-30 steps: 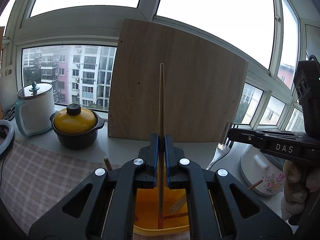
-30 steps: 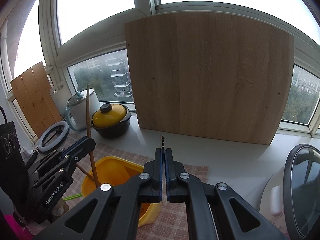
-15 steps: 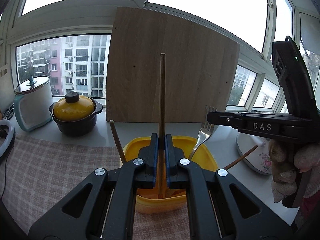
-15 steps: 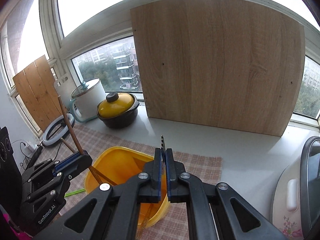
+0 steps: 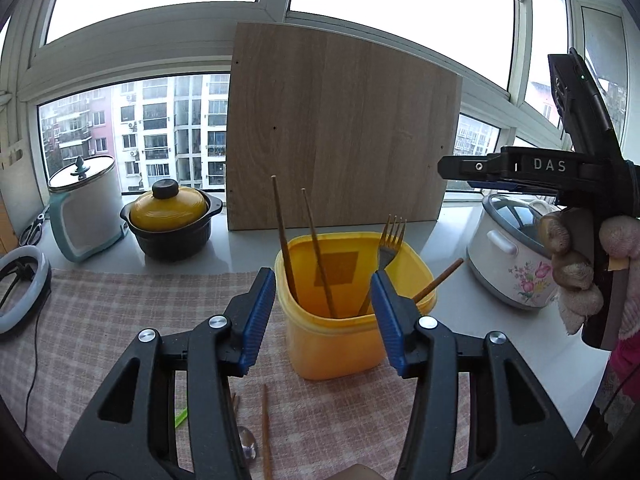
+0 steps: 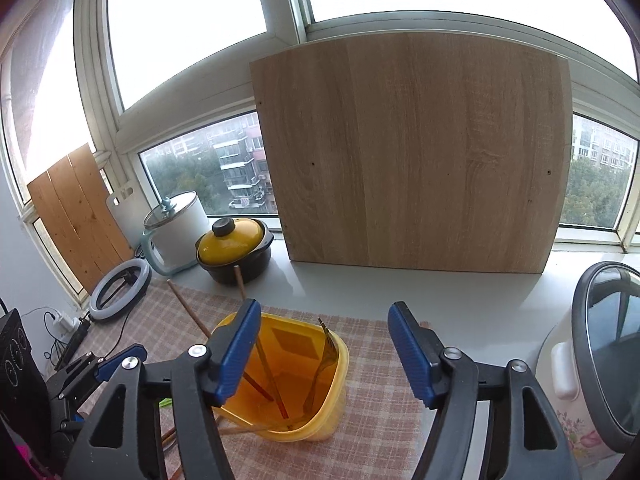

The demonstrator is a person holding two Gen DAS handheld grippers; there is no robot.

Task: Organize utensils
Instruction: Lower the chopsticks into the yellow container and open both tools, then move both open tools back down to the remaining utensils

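Observation:
A yellow tub (image 5: 340,340) stands on the checked cloth, holding two upright wooden chopsticks (image 5: 283,240), a third one leaning out to the right (image 5: 438,280) and a metal fork (image 5: 390,236). My left gripper (image 5: 322,284) hangs just before the tub, its jaws opening with nothing between the pads. In the right wrist view the tub (image 6: 340,360) lies below my right gripper (image 6: 324,312), whose jaws are also opening and hold nothing. The fork (image 6: 326,354) leans on the tub's right wall. A gloved hand (image 5: 572,276) carries the right gripper (image 5: 444,170) at the right.
A wooden board (image 5: 340,132) leans on the window behind the tub. A yellow-lidded black pot (image 5: 172,216), a white jug (image 5: 86,208) and a ring light (image 5: 20,288) stand left. A floral cooker (image 5: 512,256) sits right. A chopstick (image 5: 265,428), spoon (image 5: 247,444) and green piece (image 5: 181,418) lie on the cloth.
Both grippers went from shut to open. The left one let go of its chopstick and drew back; the chopstick now stands in the tub. The right one released the fork into the tub.

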